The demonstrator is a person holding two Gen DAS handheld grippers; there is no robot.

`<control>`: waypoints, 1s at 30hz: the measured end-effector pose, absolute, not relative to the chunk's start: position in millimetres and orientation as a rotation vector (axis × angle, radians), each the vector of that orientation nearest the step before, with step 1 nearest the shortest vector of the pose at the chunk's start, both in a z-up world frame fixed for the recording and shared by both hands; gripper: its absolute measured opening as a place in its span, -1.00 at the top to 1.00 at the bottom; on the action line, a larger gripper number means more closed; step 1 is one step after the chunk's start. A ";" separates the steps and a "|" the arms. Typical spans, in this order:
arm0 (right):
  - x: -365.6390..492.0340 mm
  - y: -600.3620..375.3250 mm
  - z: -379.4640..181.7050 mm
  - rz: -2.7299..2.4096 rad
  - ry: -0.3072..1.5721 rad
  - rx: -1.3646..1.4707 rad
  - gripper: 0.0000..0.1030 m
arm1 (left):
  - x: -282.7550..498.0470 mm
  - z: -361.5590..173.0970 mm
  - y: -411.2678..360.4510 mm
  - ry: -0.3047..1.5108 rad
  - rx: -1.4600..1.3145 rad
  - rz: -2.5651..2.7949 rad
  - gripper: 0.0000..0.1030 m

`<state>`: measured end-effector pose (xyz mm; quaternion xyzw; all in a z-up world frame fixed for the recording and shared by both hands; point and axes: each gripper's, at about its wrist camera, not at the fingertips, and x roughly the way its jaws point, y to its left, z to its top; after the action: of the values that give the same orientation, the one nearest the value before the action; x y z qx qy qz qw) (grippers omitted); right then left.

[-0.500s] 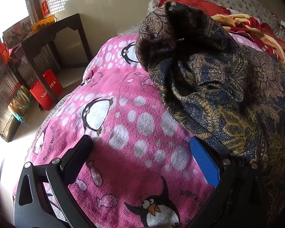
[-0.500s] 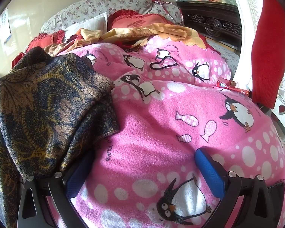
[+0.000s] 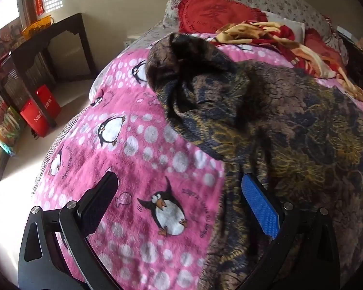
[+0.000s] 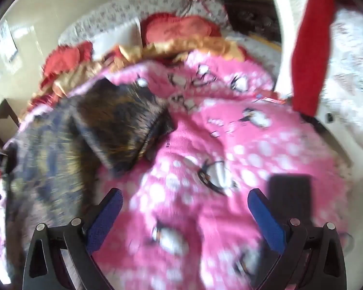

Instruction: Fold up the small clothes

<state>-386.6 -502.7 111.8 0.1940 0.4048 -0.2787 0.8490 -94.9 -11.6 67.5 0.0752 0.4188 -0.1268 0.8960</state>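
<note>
A dark garment with a brown, navy and gold floral pattern (image 3: 278,125) lies crumpled on a pink penguin blanket (image 3: 138,149). My left gripper (image 3: 179,188) is open and empty above the blanket, its right blue pad at the garment's near edge. In the blurred right wrist view the garment (image 4: 79,145) lies at the left with a sleeve folded over. My right gripper (image 4: 185,200) is open and empty over the pink blanket (image 4: 230,145), to the right of the garment.
Red and floral pillows (image 3: 217,7) and a yellow-red quilt (image 3: 266,33) lie at the bed's head. A dark wooden table (image 3: 48,38) and red bags (image 3: 40,113) stand on the floor to the left. A red and white cloth (image 4: 312,48) hangs at the right.
Both grippers have pulled back and up from the bed, so the garment looks smaller and farther. The right gripper is moving fast and has drawn clear of the garment's edge.
</note>
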 end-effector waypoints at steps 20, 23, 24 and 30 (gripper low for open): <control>-295.6 -328.6 207.4 -0.386 0.904 0.140 -0.99 | -126.3 140.7 -66.5 0.788 0.216 -0.420 -0.99; -263.8 -310.2 203.8 -0.308 0.883 0.214 -0.99 | -118.4 140.1 -66.0 0.794 0.193 -0.403 -0.99; -252.6 -303.3 203.4 -0.286 0.877 0.232 -0.99 | -115.3 140.3 -65.3 0.796 0.184 -0.401 -0.99; -194.2 -272.0 202.5 -0.203 0.848 0.262 -0.99 | -99.4 141.3 -63.3 0.789 0.159 -0.371 -0.99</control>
<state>-194.2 -272.0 202.5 0.1264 0.4096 -0.0978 0.8982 -99.4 -63.3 141.3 0.0769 0.3819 -0.1794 0.9033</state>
